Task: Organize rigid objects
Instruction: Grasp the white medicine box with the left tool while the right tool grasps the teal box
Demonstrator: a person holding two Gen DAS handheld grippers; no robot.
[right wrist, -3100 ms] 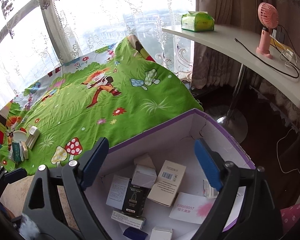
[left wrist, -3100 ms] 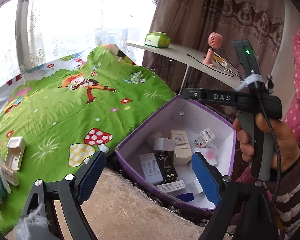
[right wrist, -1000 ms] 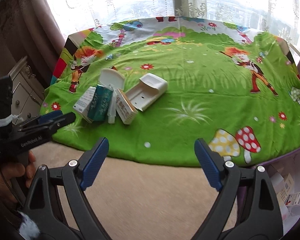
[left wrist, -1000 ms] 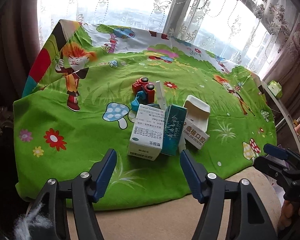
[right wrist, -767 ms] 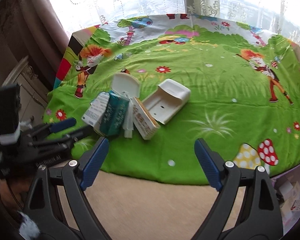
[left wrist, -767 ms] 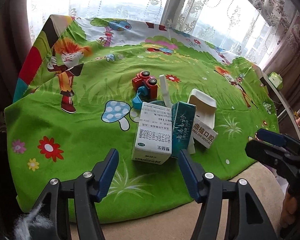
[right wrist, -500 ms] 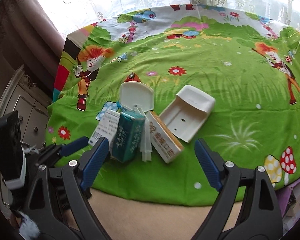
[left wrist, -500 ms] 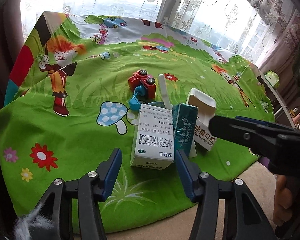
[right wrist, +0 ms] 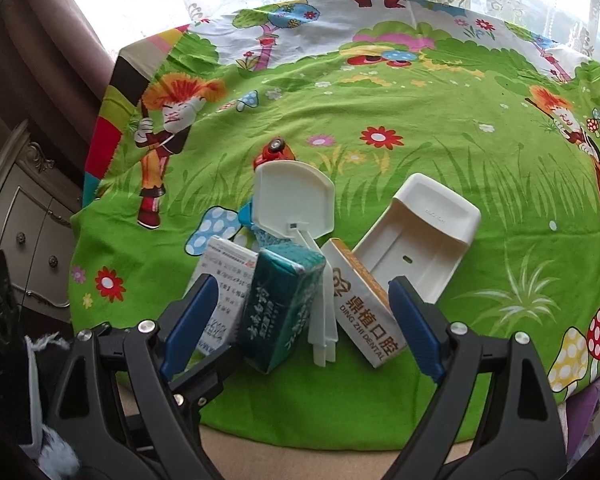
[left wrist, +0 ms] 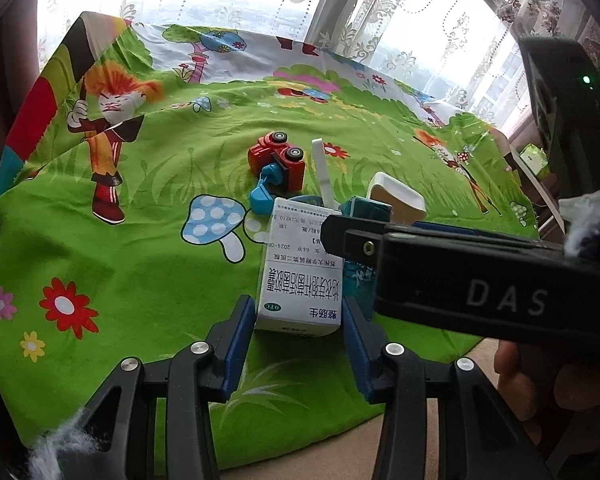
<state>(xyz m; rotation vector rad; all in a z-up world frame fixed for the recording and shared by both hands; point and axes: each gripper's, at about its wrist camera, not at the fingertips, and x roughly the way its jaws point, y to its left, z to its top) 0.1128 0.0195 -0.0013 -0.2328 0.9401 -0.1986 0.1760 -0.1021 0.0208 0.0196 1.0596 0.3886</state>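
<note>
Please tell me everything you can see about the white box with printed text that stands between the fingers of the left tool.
The white box looks like thin cardboard, printed with dark text and a small green oval mark. It stands upright on the green cloth, at the left end of a row, beside the dark green box. The left tool is closing around its lower part, with its blue pads at both sides; whether they press yet is unclear.

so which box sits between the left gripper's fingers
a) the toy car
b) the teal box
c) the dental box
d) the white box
d: in the left wrist view the closing left gripper straddles the white box, its pads at both sides; the teal box stands just outside the right finger.
</note>
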